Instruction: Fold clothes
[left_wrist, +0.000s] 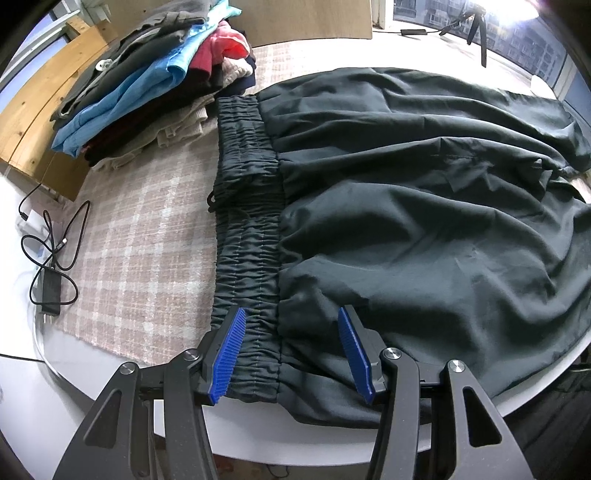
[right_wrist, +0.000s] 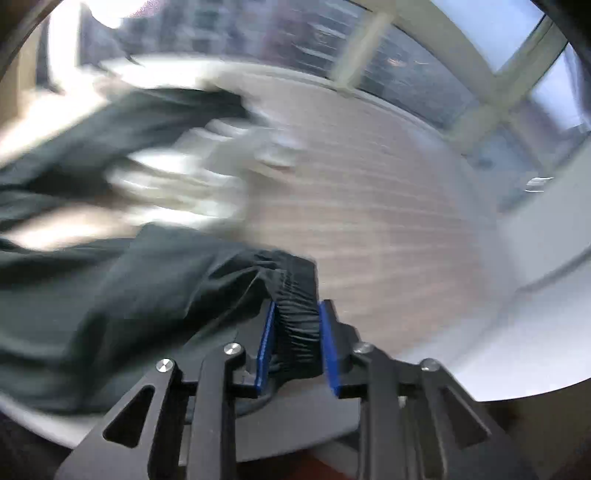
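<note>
Dark trousers (left_wrist: 406, 221) lie spread on a plaid cloth (left_wrist: 147, 221), their gathered elastic waistband (left_wrist: 247, 240) toward the left. My left gripper (left_wrist: 291, 310) hovers open at the near end of the waistband; its blue pads (left_wrist: 231, 347) stand apart on either side of the fabric without pressing it. In the blurred right wrist view, my right gripper (right_wrist: 298, 302) is shut on a ribbed elastic cuff (right_wrist: 295, 325) of the trousers (right_wrist: 110, 295), with bunched fabric filling the gap between its pads.
A pile of folded clothes (left_wrist: 147, 92) sits at the back left of the round white table (left_wrist: 110, 369). A black charger with coiled cable (left_wrist: 50, 291) lies at the left rim. A small tripod (left_wrist: 476, 22) stands by the window. Plaid cloth (right_wrist: 369, 221) stretches right of the cuff.
</note>
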